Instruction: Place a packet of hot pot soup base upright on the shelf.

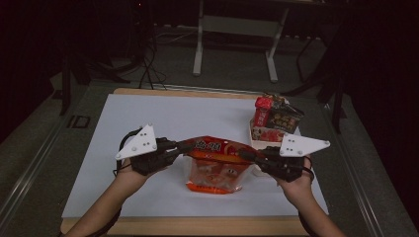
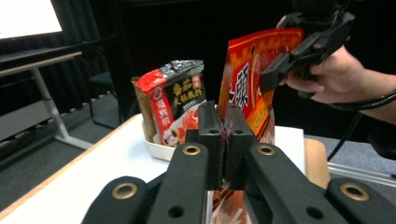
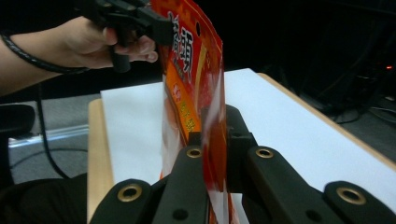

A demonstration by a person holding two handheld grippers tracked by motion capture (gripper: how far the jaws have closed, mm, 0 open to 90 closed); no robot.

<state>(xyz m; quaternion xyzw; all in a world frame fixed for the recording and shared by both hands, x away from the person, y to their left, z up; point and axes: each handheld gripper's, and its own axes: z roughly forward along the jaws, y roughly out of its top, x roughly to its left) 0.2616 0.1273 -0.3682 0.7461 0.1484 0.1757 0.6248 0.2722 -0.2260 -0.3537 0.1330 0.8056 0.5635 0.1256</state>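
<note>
Both forearms came in from near edge of white worktop (image 1: 148, 113). L gripper (image 1: 184, 146) had its fingers (image 2: 210, 135) clamped tight on left top corner of red snack bag (image 1: 215, 165); R gripper (image 1: 251, 156) had its fingers (image 3: 236, 135) pinched shut on the right top corner. Bag hung betw. the two, top edge stretched, body upright, bottom low over the worktop centre; contact w/ surface unclear. Beyond R gripper, near far right of worktop, a white tray (image 1: 257, 143) held upright packets: red seasoning packet (image 1: 262, 113) and dark hotpot-base packet (image 1: 286, 121), touching.
</note>
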